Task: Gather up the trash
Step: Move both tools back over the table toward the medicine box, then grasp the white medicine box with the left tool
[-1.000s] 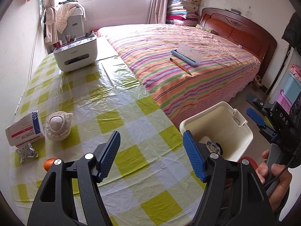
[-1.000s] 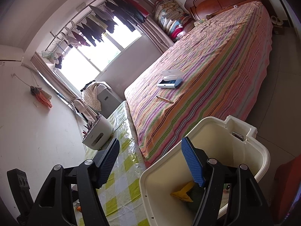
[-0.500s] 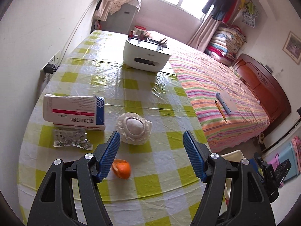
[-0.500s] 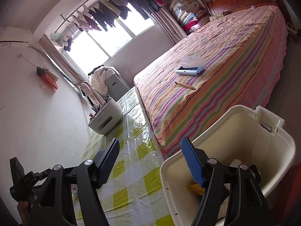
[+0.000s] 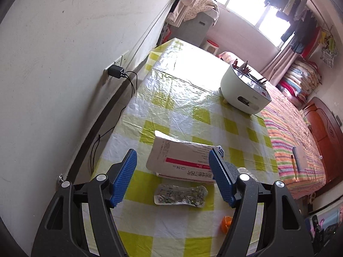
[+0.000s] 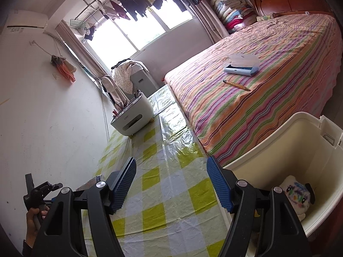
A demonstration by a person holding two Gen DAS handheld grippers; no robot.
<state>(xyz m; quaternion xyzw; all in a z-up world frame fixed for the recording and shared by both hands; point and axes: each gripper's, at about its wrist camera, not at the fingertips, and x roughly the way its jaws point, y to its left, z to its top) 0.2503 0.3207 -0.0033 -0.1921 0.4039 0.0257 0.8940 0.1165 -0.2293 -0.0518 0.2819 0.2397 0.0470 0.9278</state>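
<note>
Bench: covered in a yellow-and-white checked cloth (image 5: pixel 171 115), set along the wall.
Holder: white tub (image 5: pixel 244 94) with utensils standing in it, at the bench's far end by the bed.
Bed: striped spread (image 6: pixel 268 81); a pencil (image 6: pixel 235 85) lies just beside a blue case (image 6: pixel 242 65).
Wall: black plug (image 5: pixel 115 72) in a socket, cords hanging down.
Window: clothes (image 6: pixel 137 6) hang on a rail above it.
</note>
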